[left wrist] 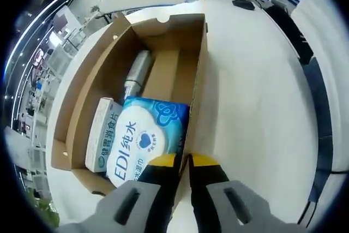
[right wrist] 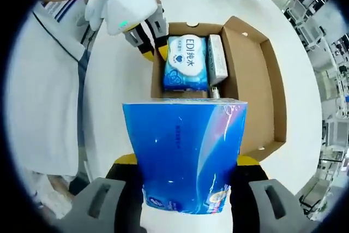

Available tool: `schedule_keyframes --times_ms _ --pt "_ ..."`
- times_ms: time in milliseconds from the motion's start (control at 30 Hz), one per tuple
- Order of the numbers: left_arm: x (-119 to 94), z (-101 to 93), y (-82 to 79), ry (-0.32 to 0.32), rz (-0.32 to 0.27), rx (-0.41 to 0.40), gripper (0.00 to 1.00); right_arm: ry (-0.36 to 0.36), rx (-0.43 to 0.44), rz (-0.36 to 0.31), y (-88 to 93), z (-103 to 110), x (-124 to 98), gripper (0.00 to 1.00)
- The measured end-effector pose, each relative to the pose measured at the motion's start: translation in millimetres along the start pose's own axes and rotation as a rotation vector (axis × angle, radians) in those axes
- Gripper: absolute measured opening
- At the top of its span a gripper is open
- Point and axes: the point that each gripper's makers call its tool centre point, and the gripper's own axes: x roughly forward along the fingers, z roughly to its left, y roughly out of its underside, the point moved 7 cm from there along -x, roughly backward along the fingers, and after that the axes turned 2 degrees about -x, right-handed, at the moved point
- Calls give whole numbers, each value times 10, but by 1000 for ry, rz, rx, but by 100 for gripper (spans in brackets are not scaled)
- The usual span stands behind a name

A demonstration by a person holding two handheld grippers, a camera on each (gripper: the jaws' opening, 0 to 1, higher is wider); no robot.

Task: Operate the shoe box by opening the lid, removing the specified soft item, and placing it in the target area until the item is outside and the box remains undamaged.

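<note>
My right gripper (right wrist: 185,162) pinches the blue tissue pack (right wrist: 184,154), held outside and above the open shoe box (right wrist: 272,80). My left gripper (left wrist: 182,162) clamps the box's side wall (left wrist: 192,107), jaws nearly together. Inside I see a wet-wipes pack (left wrist: 146,137), a white carton (left wrist: 103,132) and a grey cylinder (left wrist: 137,72).

Bright, even overhead light; soft shadows; sharp centre; fisheye-bent, slightly blurred edges.
</note>
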Motion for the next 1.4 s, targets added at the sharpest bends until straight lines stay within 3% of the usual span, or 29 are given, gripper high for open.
schedule_keyframes --times_ms 333,933,1400 --pt "-5 -3 8 -3 3 -2 7 11 15 2 109 50 -73 62" --pt "-14 -13 16 -15 13 6 8 49 77 27 527 146 -250 62" --pt "0 3 0 0 40 15 7 12 72 35 935 38 -185 62"
